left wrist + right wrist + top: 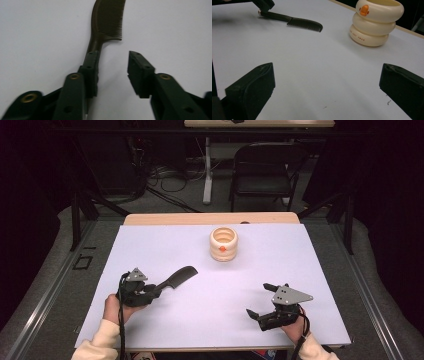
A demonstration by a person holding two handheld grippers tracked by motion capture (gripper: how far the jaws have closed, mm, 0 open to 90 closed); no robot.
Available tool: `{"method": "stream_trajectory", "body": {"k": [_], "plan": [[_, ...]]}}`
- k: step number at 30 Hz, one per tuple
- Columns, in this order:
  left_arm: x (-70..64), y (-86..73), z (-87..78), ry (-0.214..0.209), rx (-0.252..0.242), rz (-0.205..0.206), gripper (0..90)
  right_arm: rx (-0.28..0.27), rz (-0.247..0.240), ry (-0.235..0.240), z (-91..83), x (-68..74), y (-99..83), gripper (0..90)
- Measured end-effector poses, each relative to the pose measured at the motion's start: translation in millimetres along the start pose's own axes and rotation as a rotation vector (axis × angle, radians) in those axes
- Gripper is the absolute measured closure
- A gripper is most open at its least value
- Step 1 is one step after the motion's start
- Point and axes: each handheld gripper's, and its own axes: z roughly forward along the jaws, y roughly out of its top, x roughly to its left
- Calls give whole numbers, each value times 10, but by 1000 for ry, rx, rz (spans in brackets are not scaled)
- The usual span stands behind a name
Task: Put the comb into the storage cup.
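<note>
Comb (177, 276) lies flat on the white worktop (215, 320), its handle end at the left tool (159, 289) and its toothed head pointing away from that tool. In the left gripper view, the comb (106, 23) handle rests against the inner face of one jaw; the other jaw stands clear of it, so the left tool (112, 66) is parted and not clamped. Right tool (260, 301) sits well apart from the comb, jaws spread wide with bare worktop between them. Ahead of both tools stands a cream ribbed cup (223, 243) with an orange mark.
</note>
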Motion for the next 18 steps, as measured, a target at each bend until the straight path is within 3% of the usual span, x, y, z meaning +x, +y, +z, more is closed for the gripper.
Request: {"method": "stream_trajectory", "body": {"k": [9, 13, 18], "plan": [[2, 113, -81, 17, 20, 44, 178, 1, -2, 1, 6, 0, -1, 0], [28, 153, -100, 5, 0, 46, 134, 1, -2, 4, 10, 2, -1, 0], [16, 217, -57, 59, 38, 99, 45, 3, -2, 3, 13, 0, -1, 0]]}}
